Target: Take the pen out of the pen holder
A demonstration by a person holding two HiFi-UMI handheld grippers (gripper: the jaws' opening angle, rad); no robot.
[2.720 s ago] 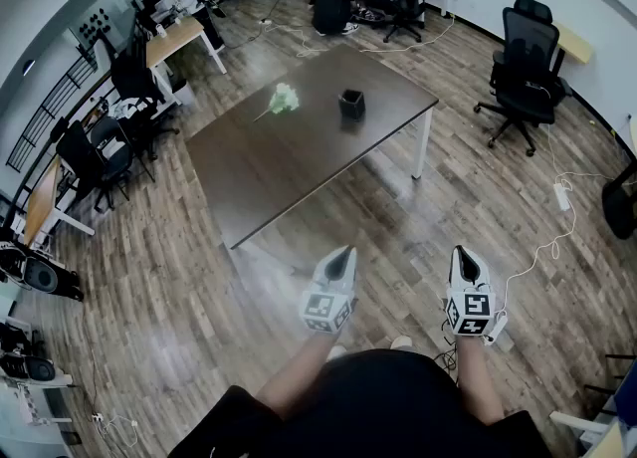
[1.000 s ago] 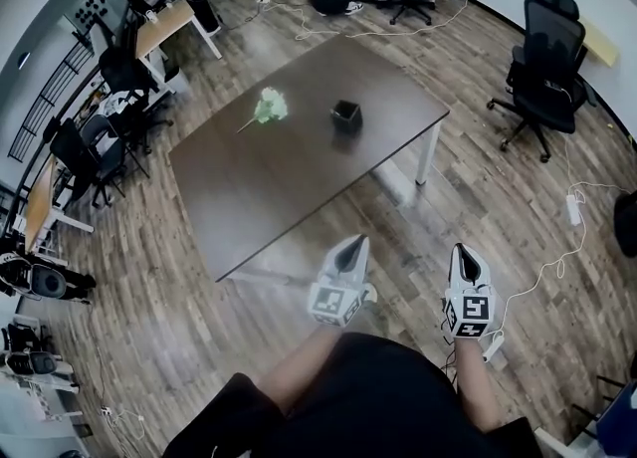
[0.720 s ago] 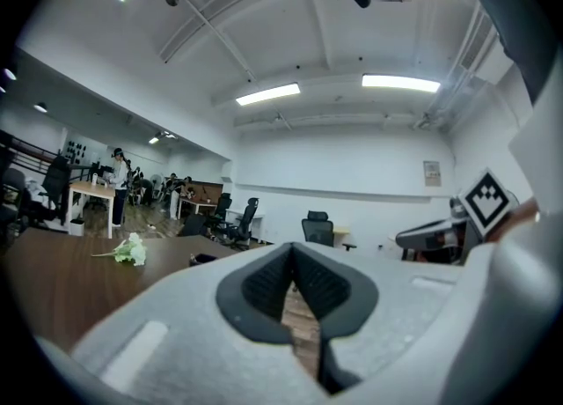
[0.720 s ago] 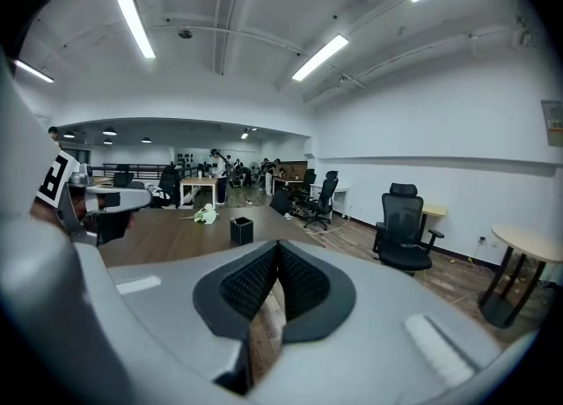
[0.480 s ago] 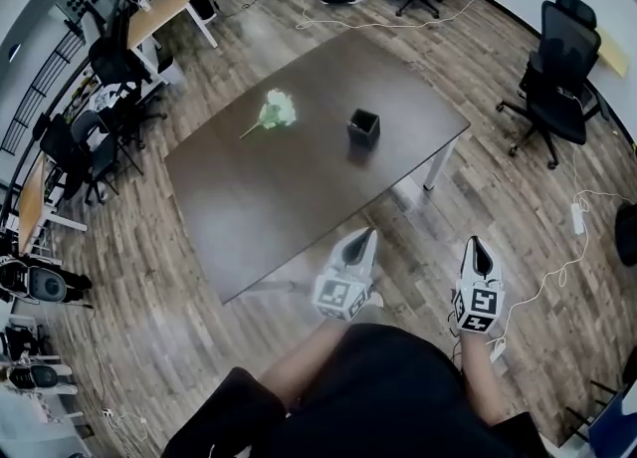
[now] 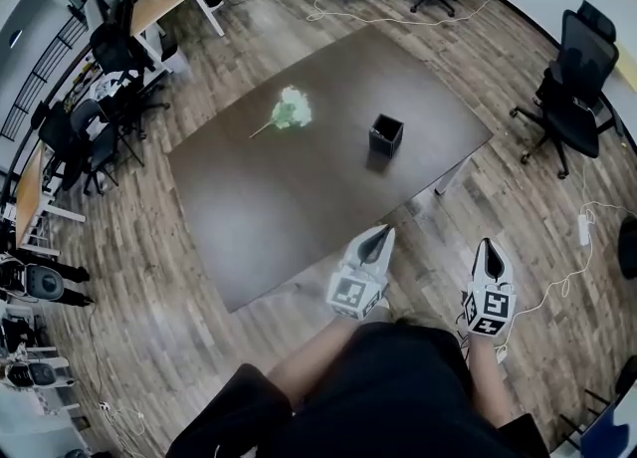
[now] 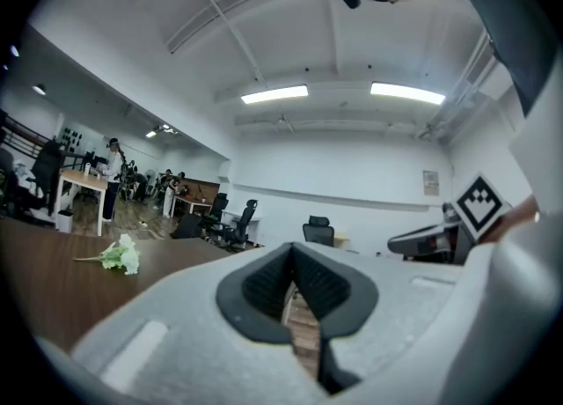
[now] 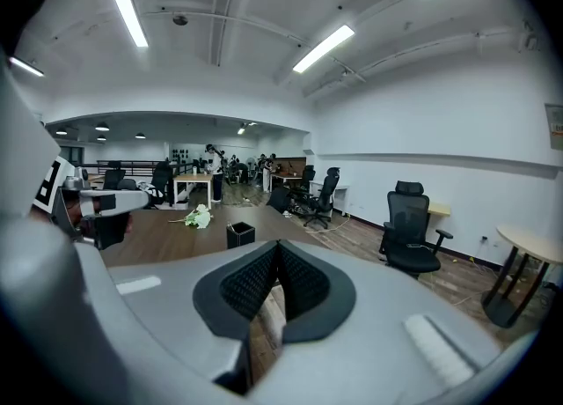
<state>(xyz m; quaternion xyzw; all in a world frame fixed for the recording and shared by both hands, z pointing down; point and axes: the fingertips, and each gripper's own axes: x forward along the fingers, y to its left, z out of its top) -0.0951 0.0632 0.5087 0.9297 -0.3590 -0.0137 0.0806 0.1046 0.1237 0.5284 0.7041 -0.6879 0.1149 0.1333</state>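
Left claw (image 6: pixel 381 234) sits at lower centre of the head view, held out from a bare forearm, its tip close to the near edge of the table (image 6: pixel 261 209). In the left gripper view its two dark ribbed pads (image 7: pixel 266 285) are pressed together at the tips with nothing between them; only a sliver of wooden floor shows through the slit below.

To its right, lower right of centre in the head view, the right claw (image 6: pixel 489 245) hangs over the wooden floor (image 6: pixel 149 277), well apart from the table. The right gripper view shows its jaws closed on each other in the same way, empty, and aimed towards the table top.

On the dark brown table, a bunch of pale green and white flowers (image 6: pixel 290 109) lies towards the upper left of the top. Right of it, and apart from it, the black square pen holder (image 6: pixel 386 133) stands upright near the table's right end, far from both claws. In the right gripper view the holder appears just left of centre, above the closed jaws, with the flowers further left behind it. Whether a pen stands in it is too small to tell in any view.

At the right edge of the head view a black office chair (image 6: pixel 580 76) stands on the floor, and below it a white cable with a power strip (image 6: pixel 583 230) trails across the boards.
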